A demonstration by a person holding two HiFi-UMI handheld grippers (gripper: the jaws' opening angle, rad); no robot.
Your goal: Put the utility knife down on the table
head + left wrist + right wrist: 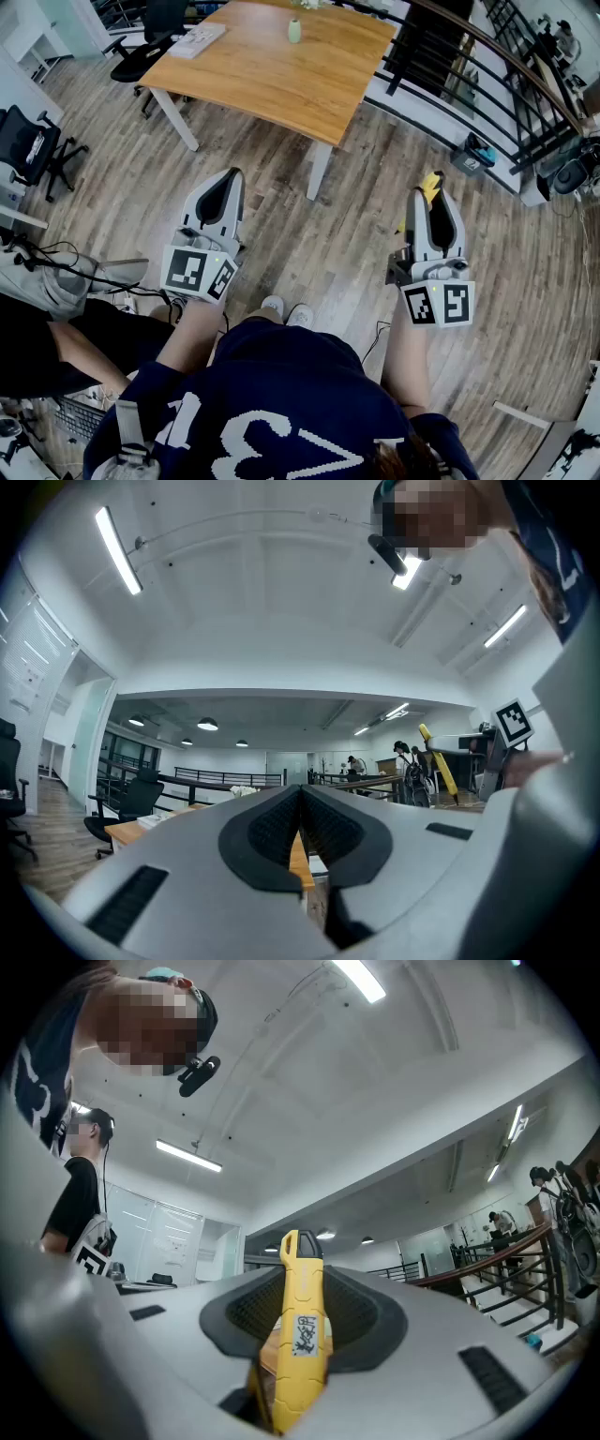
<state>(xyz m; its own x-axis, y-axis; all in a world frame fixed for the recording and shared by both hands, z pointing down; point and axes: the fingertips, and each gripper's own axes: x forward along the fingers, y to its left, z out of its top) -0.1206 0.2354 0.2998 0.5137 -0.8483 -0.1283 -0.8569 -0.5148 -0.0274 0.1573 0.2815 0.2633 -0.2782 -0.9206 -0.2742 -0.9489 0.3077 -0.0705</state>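
Note:
A yellow utility knife with a white label stands upright between the black pads of my right gripper, which is shut on it. In the head view the knife's yellow tip pokes out past the right gripper, held above the wooden floor. My left gripper is shut with nothing in it; its pads meet in the left gripper view. The wooden table lies ahead of both grippers, some way off. Both grippers point slightly upward.
On the table stand a small pale vase and a white keyboard-like object. Black office chairs stand at the left. A dark railing runs along the right. Cables and a person's sleeve sit at lower left.

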